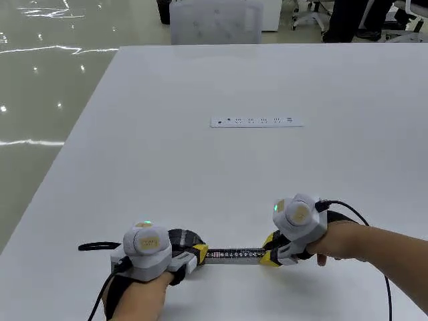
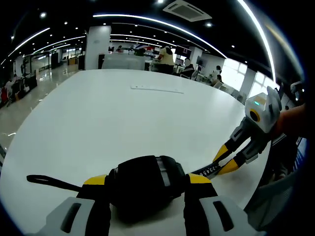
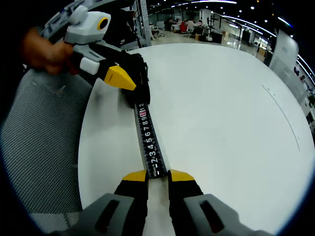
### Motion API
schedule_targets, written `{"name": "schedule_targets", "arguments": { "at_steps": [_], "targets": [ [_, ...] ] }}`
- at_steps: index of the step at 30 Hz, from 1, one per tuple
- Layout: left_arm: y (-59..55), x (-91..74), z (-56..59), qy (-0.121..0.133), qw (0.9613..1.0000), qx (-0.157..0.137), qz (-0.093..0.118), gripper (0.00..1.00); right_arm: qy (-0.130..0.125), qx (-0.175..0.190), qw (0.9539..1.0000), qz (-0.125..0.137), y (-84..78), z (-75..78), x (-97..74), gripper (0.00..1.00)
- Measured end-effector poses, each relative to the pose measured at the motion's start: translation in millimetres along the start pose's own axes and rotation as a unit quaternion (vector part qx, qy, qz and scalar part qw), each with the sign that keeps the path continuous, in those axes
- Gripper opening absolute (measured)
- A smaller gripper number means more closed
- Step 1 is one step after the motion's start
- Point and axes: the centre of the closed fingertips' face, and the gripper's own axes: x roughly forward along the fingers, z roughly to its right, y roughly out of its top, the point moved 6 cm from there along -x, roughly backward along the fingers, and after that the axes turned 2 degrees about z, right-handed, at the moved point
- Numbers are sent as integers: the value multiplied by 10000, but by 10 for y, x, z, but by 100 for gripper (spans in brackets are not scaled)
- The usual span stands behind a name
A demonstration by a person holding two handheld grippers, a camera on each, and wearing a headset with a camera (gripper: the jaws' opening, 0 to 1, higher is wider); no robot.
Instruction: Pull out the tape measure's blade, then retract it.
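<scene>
the tape measure (image 1: 184,241), black with yellow trim, sits on the white table (image 1: 200,174) well apart from the power strip (image 1: 256,122), on the person's side of it and off to its left. the left gripper (image 1: 194,254) is clamped around the tape measure's body. in the left gripper view its 2 yellow-tipped jaws press on either side of the case (image 2: 145,184). a black wrist strap (image 1: 97,246) trails from the case, away from the power strip's side and further left.

the blade (image 1: 234,254) is drawn out a short way and lies flat along the table, roughly parallel to the power strip. the right gripper (image 1: 269,257) pinches the blade's free end, on the near side of the power strip and about level with its right end. in the right gripper view the jaws close on the blade tip (image 3: 155,172), with the printed numbers 2 to 9 readable along the blade (image 3: 149,142) back to the case (image 3: 139,73), where the left gripper (image 3: 129,78) holds it. a hand (image 1: 338,241) grips the right gripper's handle.
</scene>
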Motion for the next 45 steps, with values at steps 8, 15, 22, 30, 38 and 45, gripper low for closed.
{"name": "schedule_targets", "arguments": {
  "at_steps": [8, 15, 22, 30, 38, 45],
  "targets": [
    [-2, -1, -2, -24, 10000, 29, -20, 56, 9, 27, 10000, 26, 28, -16, 22, 14],
    [2, -1, -8, -27, 10000, -7, -34, 56, 20, 41, 10000, 36, 68, -28, 50, 14],
    [3, -6, -14, -53, 10000, -58, -44, 56, 27, 55, 10000, 76, 99, -46, 74, 14],
    [3, -11, -12, -77, 9999, -51, -53, 56, 50, 40, 9998, 164, 151, -82, 117, 14],
    [5, -8, -14, -77, 9999, -58, -51, 56, 54, 16, 9999, 162, 166, -82, 124, 14],
    [2, -10, -13, -73, 9999, -65, -47, 56, 68, 17, 9998, 179, 193, -87, 144, 14]
  ]
}}
